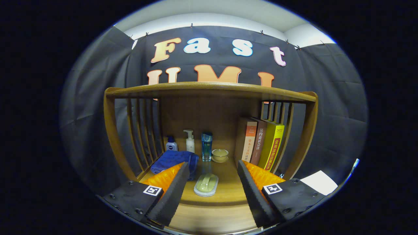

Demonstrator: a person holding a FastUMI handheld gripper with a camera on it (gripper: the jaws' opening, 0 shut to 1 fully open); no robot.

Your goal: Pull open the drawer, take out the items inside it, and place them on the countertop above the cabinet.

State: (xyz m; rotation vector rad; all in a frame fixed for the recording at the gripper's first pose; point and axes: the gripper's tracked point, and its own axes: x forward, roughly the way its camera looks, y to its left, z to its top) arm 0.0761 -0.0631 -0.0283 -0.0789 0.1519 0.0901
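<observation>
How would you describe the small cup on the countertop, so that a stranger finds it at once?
Look under the wooden shelf, on the countertop beyond the open gripper. Between the tall blue bottle and the upright books sits the small cup. It is the one low, round, pale piece on a saucer.

The gripper (212,192) hangs before the shelf (209,89), its fingers (173,191) spread apart and touching nothing. On the countertop (225,191), between the fingers and near the front edge, lies a soap dish (206,184). Just beyond the left finger, toward the left side rails, lies a folded towel (174,162). Behind the towel, along the back panel, stand a small bottle (171,144) and a pump bottle (189,141) side by side. Right of these stands a taller bottle (206,147), and right of that a small bowl (219,154). At the right end, beyond the right finger, three books (261,147) stand upright together against the right side rails.
</observation>
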